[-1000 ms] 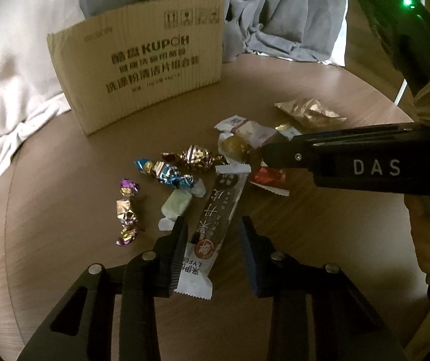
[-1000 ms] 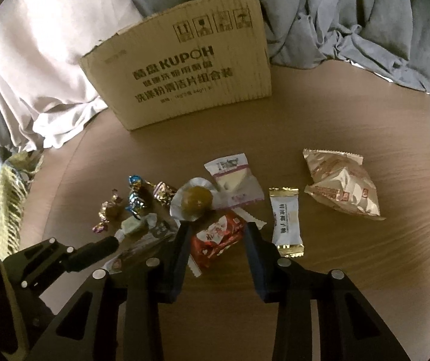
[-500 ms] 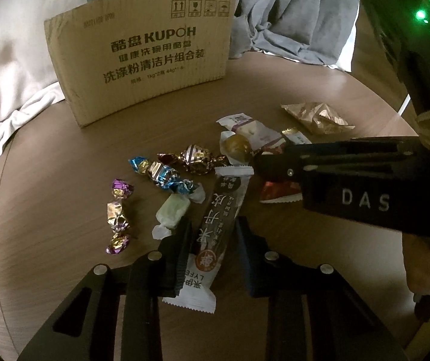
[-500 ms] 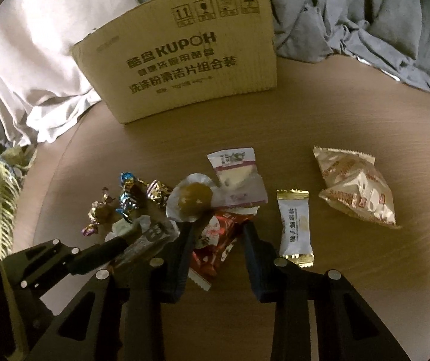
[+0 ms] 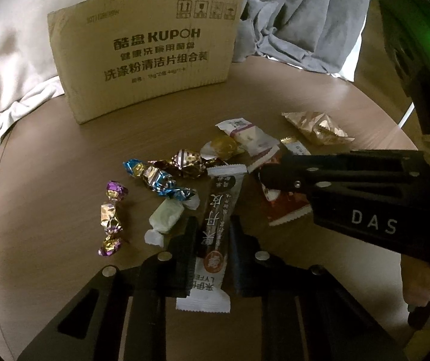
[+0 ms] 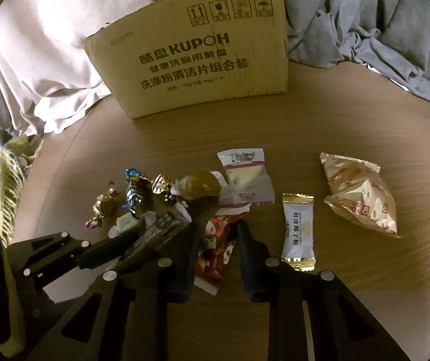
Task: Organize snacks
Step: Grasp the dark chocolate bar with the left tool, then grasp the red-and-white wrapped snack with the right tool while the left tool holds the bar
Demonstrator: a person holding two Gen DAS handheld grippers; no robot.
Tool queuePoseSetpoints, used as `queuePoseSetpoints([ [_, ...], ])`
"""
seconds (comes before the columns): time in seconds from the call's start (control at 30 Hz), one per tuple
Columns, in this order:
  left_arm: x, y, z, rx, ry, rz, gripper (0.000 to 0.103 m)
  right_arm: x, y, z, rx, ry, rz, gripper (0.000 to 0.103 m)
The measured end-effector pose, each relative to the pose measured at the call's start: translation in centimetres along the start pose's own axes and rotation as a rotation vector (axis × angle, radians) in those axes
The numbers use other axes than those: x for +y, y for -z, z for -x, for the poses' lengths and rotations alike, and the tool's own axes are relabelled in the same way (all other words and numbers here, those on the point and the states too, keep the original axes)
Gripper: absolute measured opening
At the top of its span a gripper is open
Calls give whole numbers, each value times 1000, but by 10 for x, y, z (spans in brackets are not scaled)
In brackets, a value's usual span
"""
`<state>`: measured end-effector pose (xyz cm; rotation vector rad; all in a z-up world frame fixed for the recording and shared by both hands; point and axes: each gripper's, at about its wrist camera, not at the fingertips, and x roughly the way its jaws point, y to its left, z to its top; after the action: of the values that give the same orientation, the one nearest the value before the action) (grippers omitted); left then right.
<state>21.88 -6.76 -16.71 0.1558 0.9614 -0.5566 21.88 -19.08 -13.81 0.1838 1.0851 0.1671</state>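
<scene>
**A:** So what have we got up close? On our left gripper (image 5: 210,234) the jaws are pinched in on the long dark snack bar (image 5: 215,234). Both fingers sit right against its sides, and its white end pokes back toward us between them.

**B:** Yep, we've clamped that one. Our right gripper (image 6: 215,246) is another story: jaws apart, straddling the red snack packet (image 6: 218,246). One finger touches it, there's a gap at the other. The packet lies flat on the round wooden table (image 6: 350,111), so we're around it, not holding it.

**A:** Just past the left fingers we see a pale green candy (image 5: 167,216), and left of that a purple-and-gold twisted candy (image 5: 111,216). A bit further out there's a blue foil candy (image 5: 158,179) touching a brown-gold foil candy (image 5: 185,162).

**B:** On our side, a small white-and-gold sachet (image 6: 298,231) sits just right of the fingers, and a crinkly cream bag (image 6: 360,195) beyond it. Mid-table we get the round amber candy (image 6: 200,185) pressed against a white-and-purple packet (image 6: 246,177).

**A:** Farthest back, the cardboard box (image 5: 152,63) printed KUPOH stands at the table's far edge, with grey cloth (image 5: 299,15) and pale bedding (image 5: 10,60) behind it.
</scene>
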Motion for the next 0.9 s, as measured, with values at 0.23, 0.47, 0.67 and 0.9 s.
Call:
queuePoseSetpoints([
  [0.23,0,3,11,-11,1,40,20,-3,6,7,-5,-12,-3,18],
  [0.47,2,4,32,-51,-9,77,20,-2,7,7,-1,-1,-13,27],
  [0.67,10,2,44,-79,-33,115,20,0,9,-1,18,19,7,35],
  [0.9,18,1,52,-100,-46,156,20,3,11,-2,25,40,35,24],
])
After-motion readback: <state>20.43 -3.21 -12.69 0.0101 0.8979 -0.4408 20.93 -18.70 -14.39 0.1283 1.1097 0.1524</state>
